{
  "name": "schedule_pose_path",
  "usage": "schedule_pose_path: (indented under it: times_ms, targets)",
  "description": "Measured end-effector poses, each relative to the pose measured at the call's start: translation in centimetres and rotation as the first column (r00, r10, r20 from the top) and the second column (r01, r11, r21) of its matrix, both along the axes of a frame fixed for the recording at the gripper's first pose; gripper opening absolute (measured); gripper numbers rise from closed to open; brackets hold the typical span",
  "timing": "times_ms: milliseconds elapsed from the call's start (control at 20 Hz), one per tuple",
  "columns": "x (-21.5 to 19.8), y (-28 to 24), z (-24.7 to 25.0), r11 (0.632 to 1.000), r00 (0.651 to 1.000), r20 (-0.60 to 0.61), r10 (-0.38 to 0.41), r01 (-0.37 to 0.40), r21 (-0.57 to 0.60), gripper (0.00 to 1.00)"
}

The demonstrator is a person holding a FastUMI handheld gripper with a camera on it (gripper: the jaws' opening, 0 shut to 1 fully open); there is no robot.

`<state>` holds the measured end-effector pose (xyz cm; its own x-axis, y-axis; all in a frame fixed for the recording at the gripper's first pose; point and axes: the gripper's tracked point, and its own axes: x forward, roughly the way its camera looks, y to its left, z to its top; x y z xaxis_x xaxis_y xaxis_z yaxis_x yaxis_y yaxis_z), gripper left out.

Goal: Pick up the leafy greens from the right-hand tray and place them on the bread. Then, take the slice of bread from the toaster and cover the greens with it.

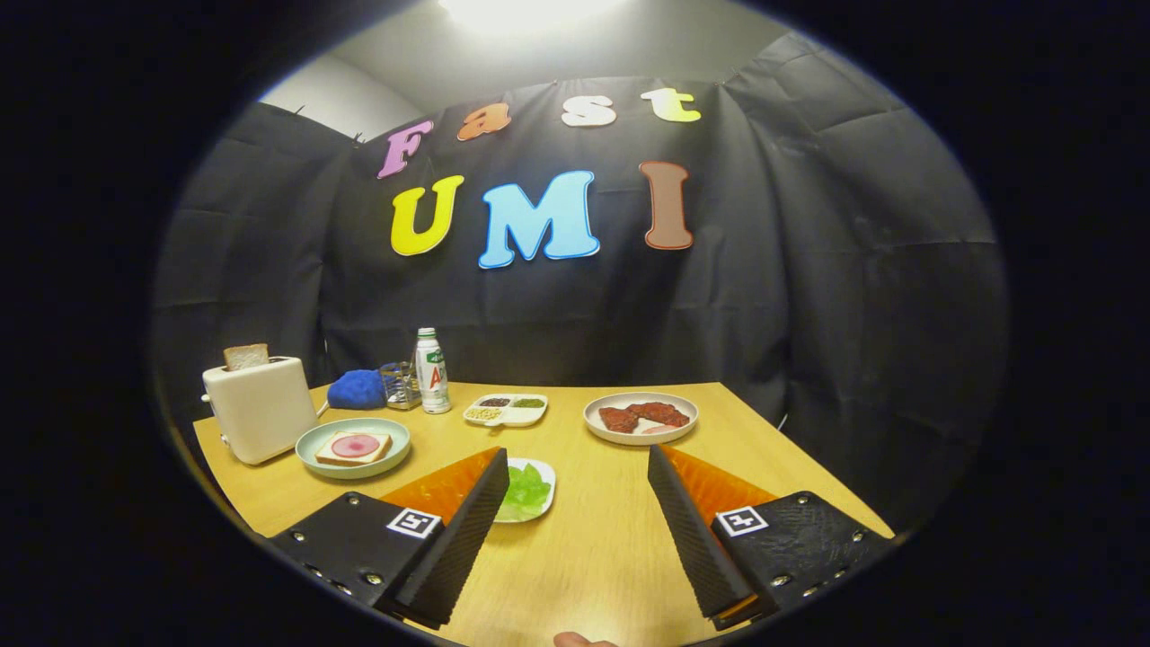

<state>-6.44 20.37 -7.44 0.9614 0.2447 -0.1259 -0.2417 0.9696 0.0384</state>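
Your gripper [579,503] hovered above the wooden table [611,539] with its fingers spread wide, gripping nothing, only bare tabletop between them. Just ahead of the left finger, at about 11 o'clock from the gap, lay the leafy greens [526,490] on a small white tray [542,474], whose near-left part was hidden behind that finger's tip.

Further off at 10 o'clock you had the pale green plate [310,451] carrying a slice of bread [334,453] topped with a round pink slice [356,445]. Touching or just beside that plate, still further round toward 9 o'clock, stood the white toaster [260,409], with the second slice of bread [245,356] sticking upright out of its slot.

Beyond the fingers at 12 o'clock sat a divided white dish [506,410] with small dark, green and yellowish portions. At 1 o'clock, beyond the right finger, a round plate [600,423] held reddish-brown pieces of meat [645,416]. Along the far edge of the table, between the toaster and the divided dish, stood a blue cloth [357,389], a clear glass jar [400,385] and a white bottle [432,370], close together in a row. At 6 o'clock, down at the near edge, a fingertip [584,640] of yours just showed.
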Motion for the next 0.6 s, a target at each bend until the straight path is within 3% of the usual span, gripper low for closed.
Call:
schedule_pose_path:
  times_ms: [300,600]
  targets:
    - [0.5,4.8,-3.3,0.998,0.993,-0.103,0.054,-0.055,-0.003,0.96]
    - [1.2,6.0,-6.2,0.999,0.979,-0.204,0.014,-0.024,-0.047,0.96]
